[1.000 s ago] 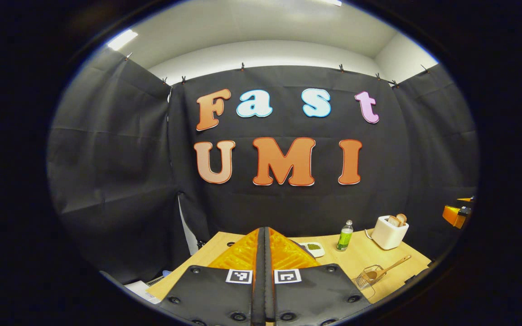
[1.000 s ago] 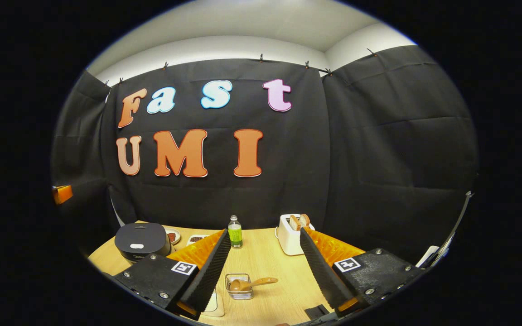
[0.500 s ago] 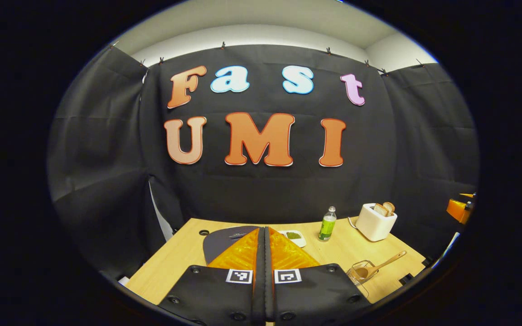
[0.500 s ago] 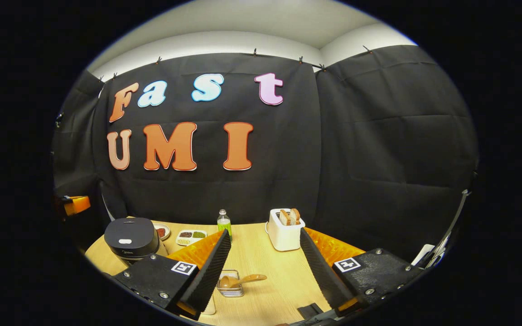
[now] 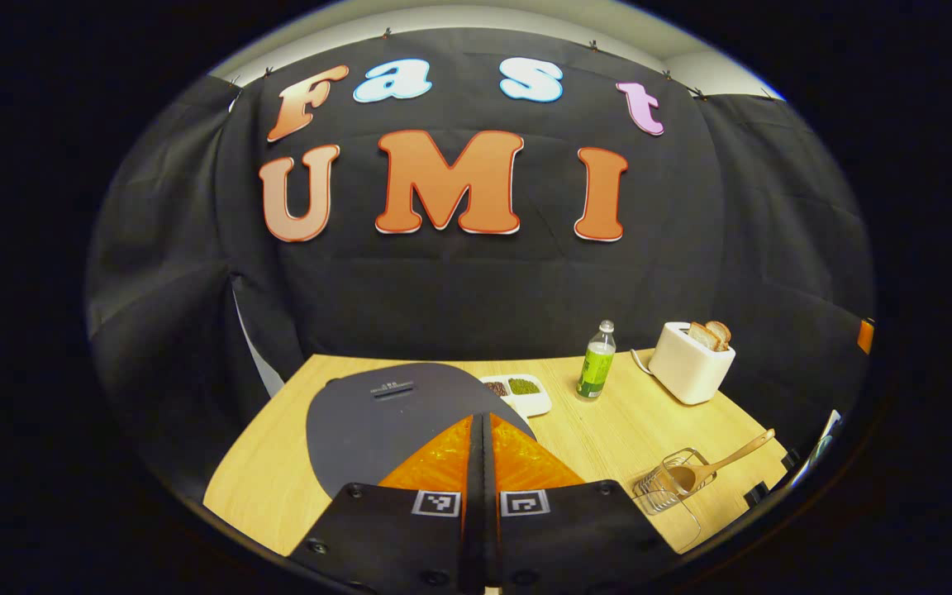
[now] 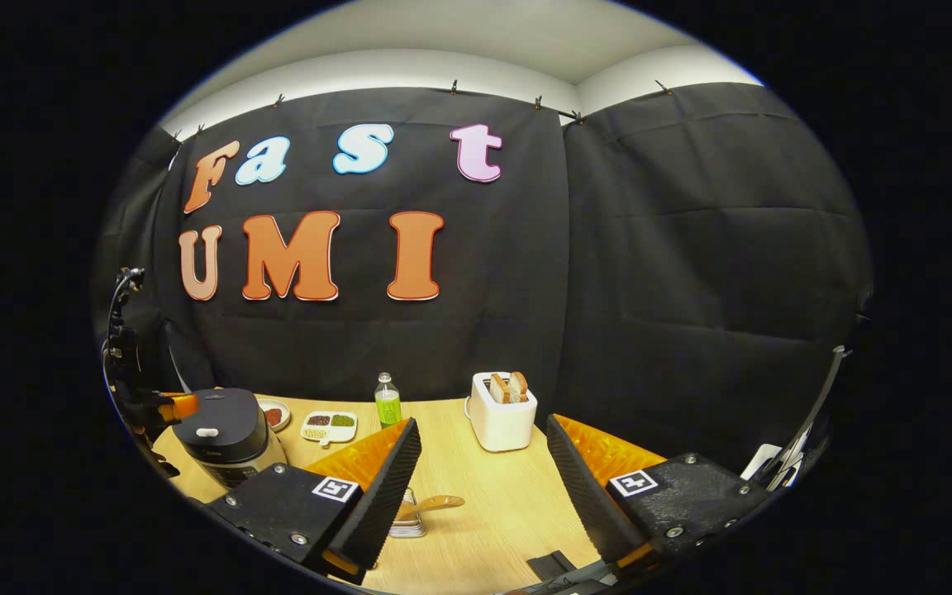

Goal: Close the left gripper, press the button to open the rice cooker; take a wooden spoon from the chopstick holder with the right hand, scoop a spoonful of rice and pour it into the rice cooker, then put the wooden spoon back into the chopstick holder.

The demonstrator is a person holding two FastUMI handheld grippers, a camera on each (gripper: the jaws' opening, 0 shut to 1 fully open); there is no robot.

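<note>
The dark grey rice cooker [image 5: 385, 413] has its lid down and lies right under my left gripper [image 5: 483, 423], whose orange fingers are pressed together with nothing between them. In the right gripper view the cooker [image 6: 224, 434] stands at the table's left with a white button [image 6: 207, 431] on its lid, and the left gripper [image 6: 181, 406] hovers at its far edge. The wooden spoon [image 5: 724, 463] leans in the wire chopstick holder [image 5: 673, 487]. My right gripper [image 6: 483, 423] is open and empty above the table, with the holder [image 6: 408, 521] partly behind its left finger [image 6: 385, 483].
A white divided dish of grains [image 5: 517, 392], a green bottle [image 5: 597, 362] and a white toaster with bread [image 5: 691, 364] stand along the back of the wooden table [image 5: 608, 438]. A small round dish [image 6: 273, 415] sits behind the cooker.
My left gripper has tipped down and come closer over the rice cooker, whose lid now looms large. The right gripper has drifted slightly, still open. The spoon stays in the holder.
</note>
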